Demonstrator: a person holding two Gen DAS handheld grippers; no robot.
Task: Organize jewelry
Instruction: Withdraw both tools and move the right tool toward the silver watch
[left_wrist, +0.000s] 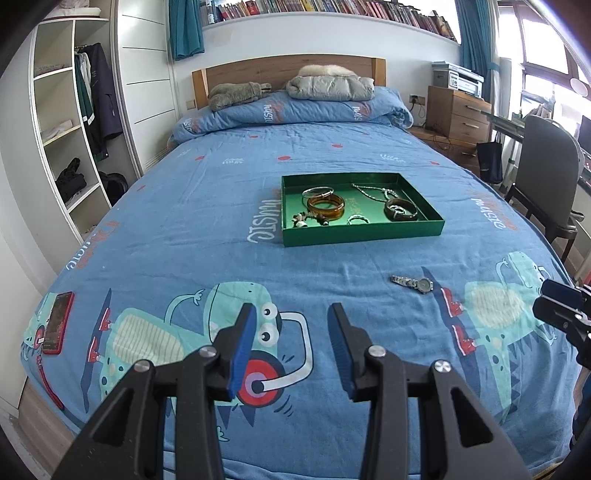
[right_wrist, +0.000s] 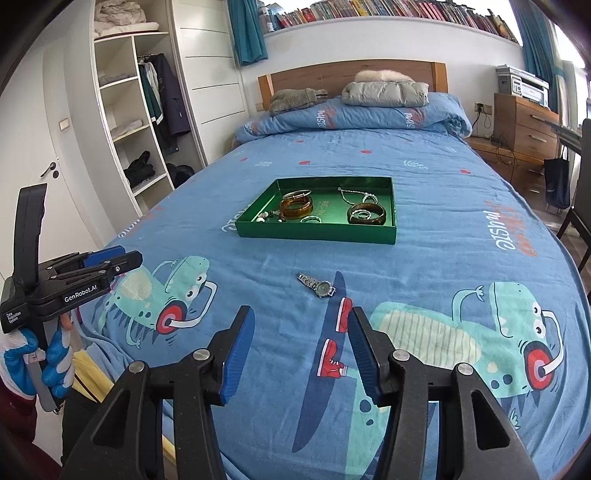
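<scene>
A green tray (left_wrist: 364, 233) (right_wrist: 317, 233) lies on the blue bedspread and holds an amber bangle (left_wrist: 325, 208) (right_wrist: 295, 207), a dark bangle (left_wrist: 401, 209) (right_wrist: 367, 214), a silver bangle (left_wrist: 317, 191), a chain necklace (left_wrist: 373, 192) (right_wrist: 356, 195), a small ring (left_wrist: 357, 220) and a beaded piece (left_wrist: 301, 219). A silver wristwatch (left_wrist: 413, 283) (right_wrist: 317, 286) lies on the bed in front of the tray. My left gripper (left_wrist: 291, 314) is open and empty above the near bed. My right gripper (right_wrist: 301, 314) is open and empty, just short of the watch.
A red phone (left_wrist: 57, 322) lies at the bed's left edge. A folded duvet (left_wrist: 295, 110) with a grey jacket (left_wrist: 330, 88) sits at the headboard. An open wardrobe (left_wrist: 70, 122) stands left; a chair (left_wrist: 546, 173) and drawers (left_wrist: 458, 110) stand right.
</scene>
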